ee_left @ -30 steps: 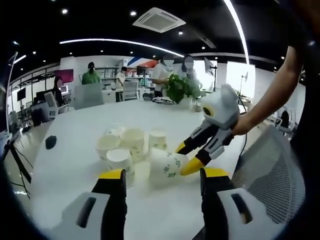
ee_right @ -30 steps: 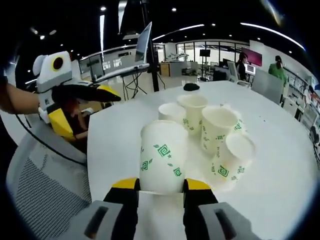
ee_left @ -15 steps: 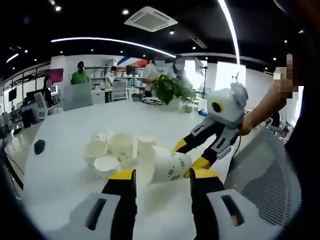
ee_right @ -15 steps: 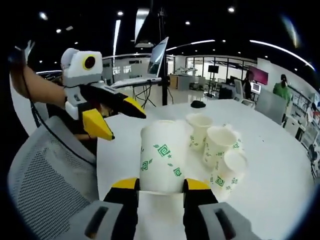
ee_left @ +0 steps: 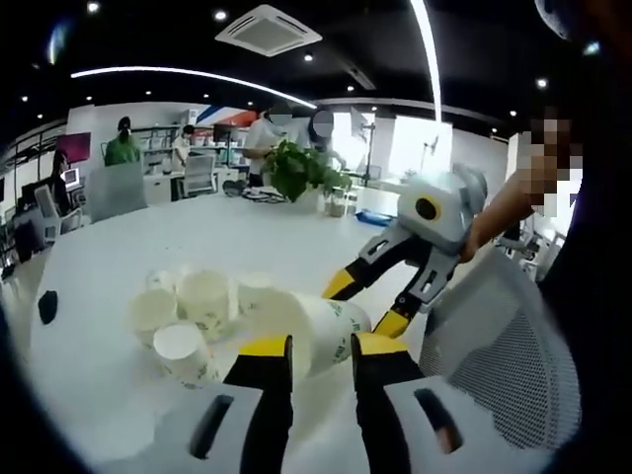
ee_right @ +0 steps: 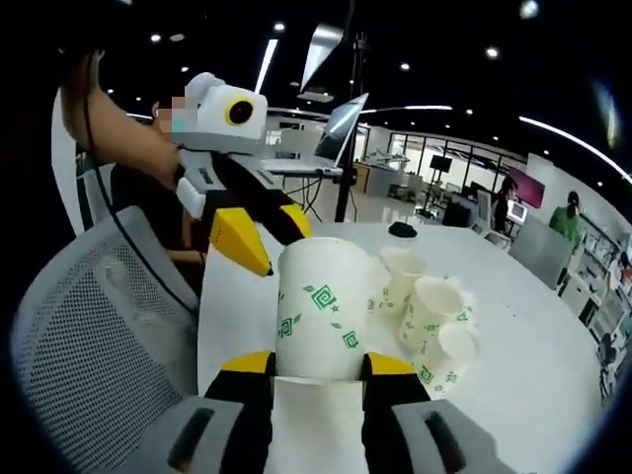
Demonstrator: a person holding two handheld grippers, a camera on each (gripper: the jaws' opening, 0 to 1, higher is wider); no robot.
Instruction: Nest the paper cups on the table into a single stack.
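The right gripper (ee_left: 363, 307) holds a paper cup (ee_left: 308, 331) on its side just beside loose cups (ee_left: 194, 314) on the tabletop (ee_left: 148, 237).

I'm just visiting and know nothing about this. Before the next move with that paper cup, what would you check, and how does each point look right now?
1. Right gripper has the cup firmly: ok, its jaws are shut on the cup's base.
2. Left gripper is lined up with the cup: ok, its jaws sit either side of the cup's mouth end.
3. Left gripper has closed on the cup: cannot tell, the jaws stand close but contact is unclear.
4. Cup is undamaged: ok, no crushing shows.
5. Other cups are ready for nesting: not ok, they stand loose in a cluster on the table.
6. A stack has been started: cannot tell.
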